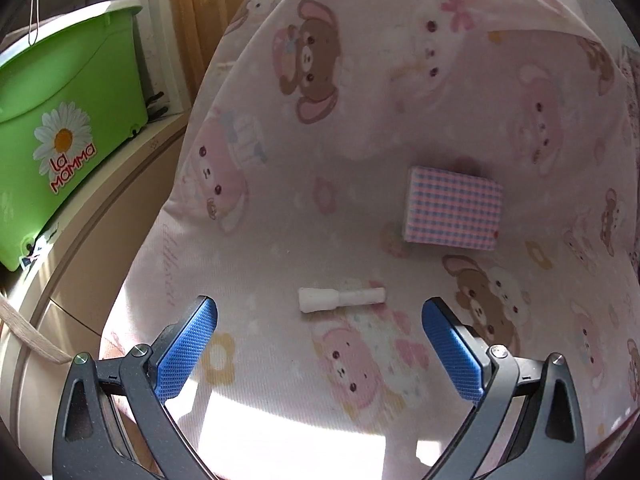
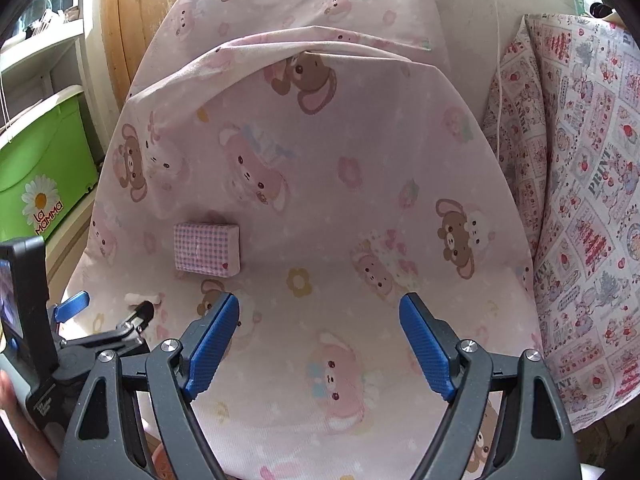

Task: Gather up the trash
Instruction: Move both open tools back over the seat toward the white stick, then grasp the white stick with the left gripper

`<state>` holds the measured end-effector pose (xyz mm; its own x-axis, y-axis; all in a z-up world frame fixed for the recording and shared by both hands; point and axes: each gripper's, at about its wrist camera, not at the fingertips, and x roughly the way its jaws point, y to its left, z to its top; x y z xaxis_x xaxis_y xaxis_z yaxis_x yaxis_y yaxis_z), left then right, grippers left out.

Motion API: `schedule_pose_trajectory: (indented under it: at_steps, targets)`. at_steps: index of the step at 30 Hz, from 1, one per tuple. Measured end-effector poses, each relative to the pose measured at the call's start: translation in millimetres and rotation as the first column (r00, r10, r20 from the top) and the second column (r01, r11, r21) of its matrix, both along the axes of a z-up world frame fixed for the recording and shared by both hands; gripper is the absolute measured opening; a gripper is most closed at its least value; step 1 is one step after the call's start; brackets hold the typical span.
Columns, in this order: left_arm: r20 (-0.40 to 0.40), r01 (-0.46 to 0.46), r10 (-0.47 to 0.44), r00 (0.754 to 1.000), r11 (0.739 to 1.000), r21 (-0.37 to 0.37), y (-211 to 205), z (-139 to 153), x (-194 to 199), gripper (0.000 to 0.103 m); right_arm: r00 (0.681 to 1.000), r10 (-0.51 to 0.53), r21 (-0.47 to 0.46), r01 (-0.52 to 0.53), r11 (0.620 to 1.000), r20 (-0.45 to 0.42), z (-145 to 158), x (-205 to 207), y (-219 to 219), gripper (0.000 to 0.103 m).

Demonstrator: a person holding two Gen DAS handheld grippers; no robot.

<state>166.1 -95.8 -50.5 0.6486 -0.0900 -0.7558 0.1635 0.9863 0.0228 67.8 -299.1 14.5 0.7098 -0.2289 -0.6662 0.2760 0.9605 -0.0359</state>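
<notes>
Two bits of trash lie on the pink sheet (image 1: 360, 120), taking the checked box (image 1: 454, 212) as landmark. Far left of it stands a green bin (image 1: 68, 96). Just left and nearer than the box lies a white tube (image 1: 342, 300), ahead of the left tool (image 1: 320, 312), whose jaws are wide and empty. Closing too high could roll the tube away on soft cloth. Right of the box hangs the right tool (image 2: 319, 312), level, wide, empty.

Left tool (image 1: 320, 344) agape; right tool (image 2: 319, 344) agape, both unladen.
</notes>
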Motion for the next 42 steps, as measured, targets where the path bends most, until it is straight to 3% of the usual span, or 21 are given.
schedule_pose_trajectory:
  at_steps: [6,9,12,14,20,28,36,39,42]
  targets:
    - [-0.052,-0.012,0.01,0.999,0.999,-0.041,4.9,-8.9,19.0,0.099,1.0,0.003,-0.001,-0.003,1.0,0.006,1.5,1.3,0.2,0.084]
    - [-0.081,0.002,-0.007,0.997,0.998,-0.061,4.1,-13.7,25.4,0.082,1.0,0.004,-0.01,-0.004,1.0,0.004,1.1,0.8,1.5,0.084]
    - [-0.084,0.007,-0.008,0.996,1.0,-0.017,-0.9,-16.4,28.8,0.07,1.0,0.0,-0.023,0.0,1.0,-0.001,-0.6,1.3,2.5,0.084]
    - [-0.075,0.032,-0.033,0.997,0.999,-0.011,-4.7,-15.2,27.5,0.052,1.0,-0.004,-0.021,0.004,1.0,-0.003,-1.0,1.4,2.4,0.084]
    - [-0.027,0.045,-0.044,0.999,0.999,0.014,-8.2,-3.3,15.5,0.051,1.0,0.002,-0.024,-0.002,1.0,0.009,2.1,-1.4,3.7,0.084]
    - [0.061,0.028,-0.023,0.998,0.996,-0.079,20.1,45.5,-20.1,0.052,0.999,0.046,0.021,-0.047,0.999,0.026,6.2,7.2,15.9,0.084]
    - [0.136,-0.023,0.04,0.99,0.992,-0.122,58.9,83.8,-29.5,0.052,0.979,0.203,0.059,-0.203,0.977,-0.007,19.3,68.6,42.5,0.09]
    - [0.123,-0.038,0.054,0.991,0.991,-0.127,67.6,88.6,-29.9,0.052,0.965,0.253,0.072,-0.249,0.966,-0.065,10.2,92.8,47.5,0.09]
    - [0.111,-0.047,0.063,0.992,0.99,-0.137,74.4,88.0,-31.3,0.052,0.967,0.238,0.125,-0.226,0.966,-0.092,-7.4,110.6,42.6,0.09]
